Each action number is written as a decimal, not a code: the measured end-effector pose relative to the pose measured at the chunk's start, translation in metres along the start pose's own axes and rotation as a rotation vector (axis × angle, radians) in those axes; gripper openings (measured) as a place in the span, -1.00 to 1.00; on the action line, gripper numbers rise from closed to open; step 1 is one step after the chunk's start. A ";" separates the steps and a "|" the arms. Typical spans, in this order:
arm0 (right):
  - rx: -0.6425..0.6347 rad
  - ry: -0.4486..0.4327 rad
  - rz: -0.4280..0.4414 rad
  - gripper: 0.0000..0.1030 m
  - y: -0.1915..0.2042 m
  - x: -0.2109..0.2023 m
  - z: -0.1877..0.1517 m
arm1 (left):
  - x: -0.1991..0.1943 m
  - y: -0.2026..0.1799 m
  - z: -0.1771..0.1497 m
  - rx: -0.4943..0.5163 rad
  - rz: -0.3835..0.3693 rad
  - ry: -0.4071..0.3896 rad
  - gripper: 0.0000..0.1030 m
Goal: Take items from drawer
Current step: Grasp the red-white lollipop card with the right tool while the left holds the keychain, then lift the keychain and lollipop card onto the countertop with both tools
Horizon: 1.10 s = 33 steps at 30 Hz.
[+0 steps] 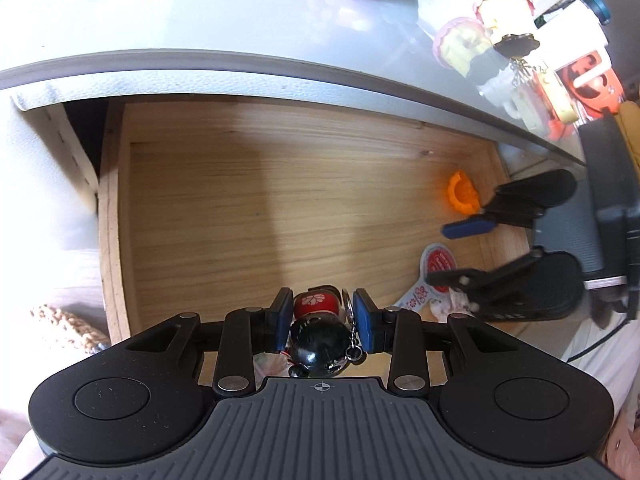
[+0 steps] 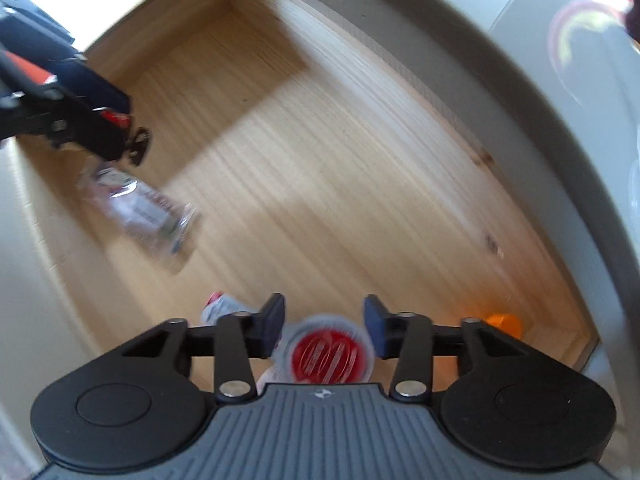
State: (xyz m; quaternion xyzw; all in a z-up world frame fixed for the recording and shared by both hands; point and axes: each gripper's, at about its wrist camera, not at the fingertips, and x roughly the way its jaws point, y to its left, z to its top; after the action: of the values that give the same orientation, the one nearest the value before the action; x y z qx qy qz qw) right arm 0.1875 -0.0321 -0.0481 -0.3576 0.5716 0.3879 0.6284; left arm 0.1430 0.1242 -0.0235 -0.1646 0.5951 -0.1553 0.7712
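Left gripper (image 1: 323, 316) clasps a doll keychain (image 1: 318, 330); right gripper (image 2: 325, 322) open over round-tagged packet (image 2: 329, 350) in wooden drawer (image 1: 240, 200)

Left gripper (image 1: 323, 316) clamps a doll keychain (image 1: 318, 330) above the drawer (image 1: 280, 208).

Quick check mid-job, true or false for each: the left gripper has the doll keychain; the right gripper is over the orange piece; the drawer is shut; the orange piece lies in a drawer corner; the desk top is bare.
1. The left gripper has the doll keychain between its pads. True.
2. The right gripper is over the orange piece. False: it is over the red-and-white round tag, jaws not touching it.
3. The drawer is shut. False: it is pulled open.
4. The orange piece lies near a drawer corner. True.
5. The desk top is bare. False: toys and snacks sit on it.
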 end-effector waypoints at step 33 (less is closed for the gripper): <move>0.087 -0.097 -0.035 0.07 0.025 0.030 0.025 | -0.004 0.015 0.006 -0.081 0.038 0.009 -0.29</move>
State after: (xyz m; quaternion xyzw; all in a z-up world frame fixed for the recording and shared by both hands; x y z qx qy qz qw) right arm 0.1778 0.0038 -0.0757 -0.3205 0.5505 0.3685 0.6771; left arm 0.1482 0.1396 -0.0252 -0.1833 0.6073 -0.1171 0.7641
